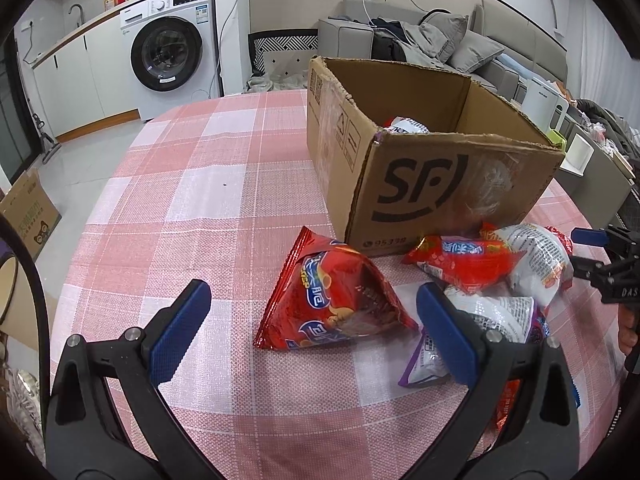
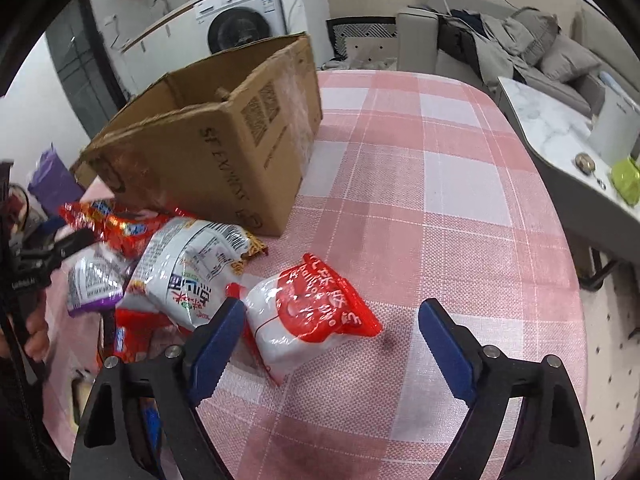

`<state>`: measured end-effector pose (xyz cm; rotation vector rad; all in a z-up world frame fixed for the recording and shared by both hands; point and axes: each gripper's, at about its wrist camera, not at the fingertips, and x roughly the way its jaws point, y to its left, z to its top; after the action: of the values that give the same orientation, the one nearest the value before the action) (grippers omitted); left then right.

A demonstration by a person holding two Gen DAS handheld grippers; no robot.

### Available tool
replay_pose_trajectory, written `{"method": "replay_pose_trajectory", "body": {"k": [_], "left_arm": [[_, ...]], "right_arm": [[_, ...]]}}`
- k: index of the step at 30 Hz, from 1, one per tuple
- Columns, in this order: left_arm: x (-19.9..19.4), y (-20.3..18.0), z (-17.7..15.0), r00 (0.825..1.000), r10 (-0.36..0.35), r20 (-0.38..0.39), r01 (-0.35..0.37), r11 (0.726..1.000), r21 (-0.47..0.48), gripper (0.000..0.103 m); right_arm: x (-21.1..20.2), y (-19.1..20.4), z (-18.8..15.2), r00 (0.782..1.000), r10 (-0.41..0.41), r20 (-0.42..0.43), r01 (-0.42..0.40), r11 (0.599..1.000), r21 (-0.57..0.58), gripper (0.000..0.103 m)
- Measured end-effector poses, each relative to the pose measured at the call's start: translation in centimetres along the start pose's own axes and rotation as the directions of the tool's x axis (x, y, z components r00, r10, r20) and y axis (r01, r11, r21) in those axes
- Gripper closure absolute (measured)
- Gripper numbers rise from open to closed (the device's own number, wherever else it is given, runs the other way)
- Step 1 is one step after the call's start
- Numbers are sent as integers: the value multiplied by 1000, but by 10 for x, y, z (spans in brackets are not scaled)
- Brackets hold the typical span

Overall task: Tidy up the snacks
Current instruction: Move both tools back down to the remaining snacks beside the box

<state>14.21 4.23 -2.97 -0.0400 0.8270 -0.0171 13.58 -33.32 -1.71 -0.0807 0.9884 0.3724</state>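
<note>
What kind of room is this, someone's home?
Most likely a home, an open living and laundry area: a washing machine under a counter, a grey sofa strewn with clothes, and a table in a pink checked cloth.

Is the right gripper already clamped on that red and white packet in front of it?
No: in the right wrist view the right gripper stands open over the red and white packet, with only its left pad near the packet's edge.

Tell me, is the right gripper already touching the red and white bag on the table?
Cannot tell. In the right wrist view the red and white bag lies between the open fingers of the right gripper; the left finger overlaps its edge, hiding any gap.
</note>
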Motion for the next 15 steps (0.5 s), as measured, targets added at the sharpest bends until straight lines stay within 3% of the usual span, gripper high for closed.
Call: {"method": "replay_pose_trajectory", "body": {"k": [7,10,15], "left_arm": [[1,-1,0,1000,-2,-4,2,1000,8,1],[2,-2,-1,1000,-3,-6,3,1000,10,1],[3,-1,-1,1000,-9,-10,9,1000,6,1]], "right_arm": [[2,2,-3,1000,14,-6,-14,1000,-22,13],[6,2,-4,1000,25,-17,-26,999,-28,20],[10,4,-5,999,29,-21,-29,999,-40,20]]}}
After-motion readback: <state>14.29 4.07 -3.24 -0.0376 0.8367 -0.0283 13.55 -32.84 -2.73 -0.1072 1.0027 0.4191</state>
